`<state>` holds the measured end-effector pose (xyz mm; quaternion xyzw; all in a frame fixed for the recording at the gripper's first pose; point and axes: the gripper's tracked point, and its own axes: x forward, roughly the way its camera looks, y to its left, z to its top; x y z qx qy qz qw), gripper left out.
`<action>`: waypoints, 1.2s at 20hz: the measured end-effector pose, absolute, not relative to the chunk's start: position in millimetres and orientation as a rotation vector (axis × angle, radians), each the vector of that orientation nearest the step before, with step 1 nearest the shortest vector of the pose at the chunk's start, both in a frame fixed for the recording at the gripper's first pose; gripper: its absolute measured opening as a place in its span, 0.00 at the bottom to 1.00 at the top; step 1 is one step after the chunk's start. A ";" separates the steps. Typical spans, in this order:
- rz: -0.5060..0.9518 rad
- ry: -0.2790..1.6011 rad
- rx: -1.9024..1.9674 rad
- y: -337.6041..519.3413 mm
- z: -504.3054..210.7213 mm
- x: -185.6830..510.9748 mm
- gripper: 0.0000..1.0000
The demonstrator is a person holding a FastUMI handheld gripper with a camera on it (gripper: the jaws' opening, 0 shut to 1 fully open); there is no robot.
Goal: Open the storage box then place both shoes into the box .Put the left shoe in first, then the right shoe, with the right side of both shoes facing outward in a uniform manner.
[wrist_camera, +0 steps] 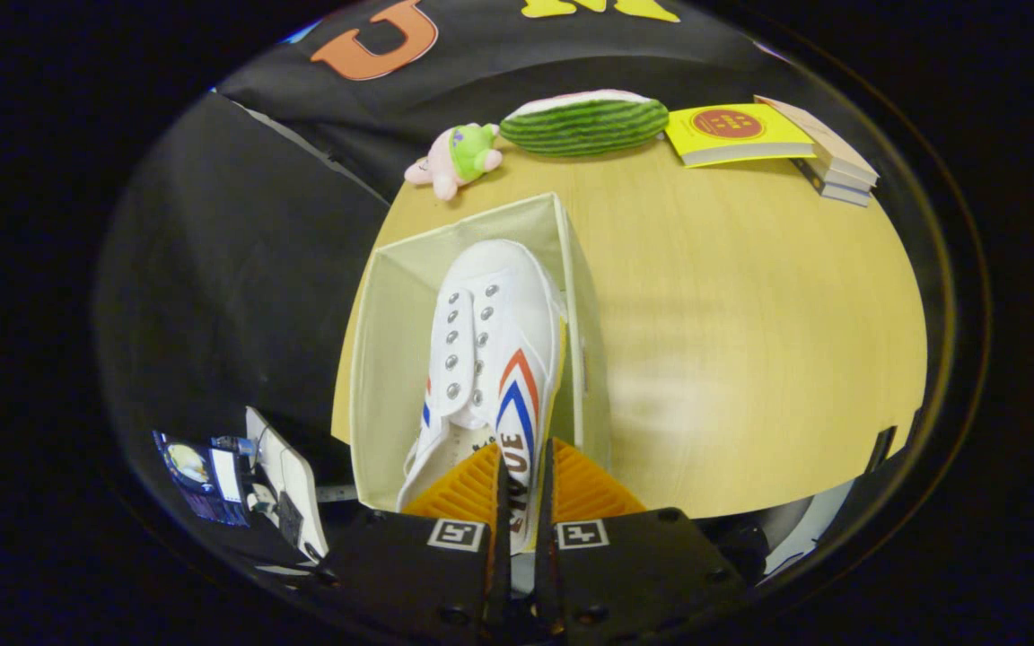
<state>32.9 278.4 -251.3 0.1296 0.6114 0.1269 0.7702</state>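
The wooden tabletop (732, 341) spreads pale and wide beyond the tongs, with the booth's black cloth behind it. On the near left part of the tabletop stands the storage box (391, 359), an open, cream-walled fabric box whose mouth faces up toward the camera; its right wall runs just beside the shoe. Inside the box, along that right wall, is a white shoe (486, 350) with metal eyelets and red and blue chevron stripes on its side, toe pointing away from the tongs and heel toward them. The tongs (521, 502) are nearly closed, both fingers pressed on the heel collar of the shoe, one on the inside and one on the outside, so the thin edge of the shoe sits pinched between them. At the far edge of the tabletop lies a green striped watermelon-slice plush (584, 124). To its right is a yellow book (737, 133) with a red round mark on the cover, and beside that a small stack of books (831, 154). To the left of the watermelon plush sits a small pink and green plush toy (454, 160), well apart from the box. Off the tabletop, left of the tongs, some small devices (239, 475) are too unclear to identify
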 end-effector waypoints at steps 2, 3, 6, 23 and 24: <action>0.313 1.281 0.277 285.5 -243.3 36.6 0.25; 0.327 1.242 0.255 286.2 -235.6 40.5 0.37; 0.368 1.125 0.226 288.3 -207.8 52.7 0.51; 0.116 0.208 0.051 142.9 -50.2 78.4 1.00; 0.098 0.186 0.059 131.5 -48.3 70.2 1.00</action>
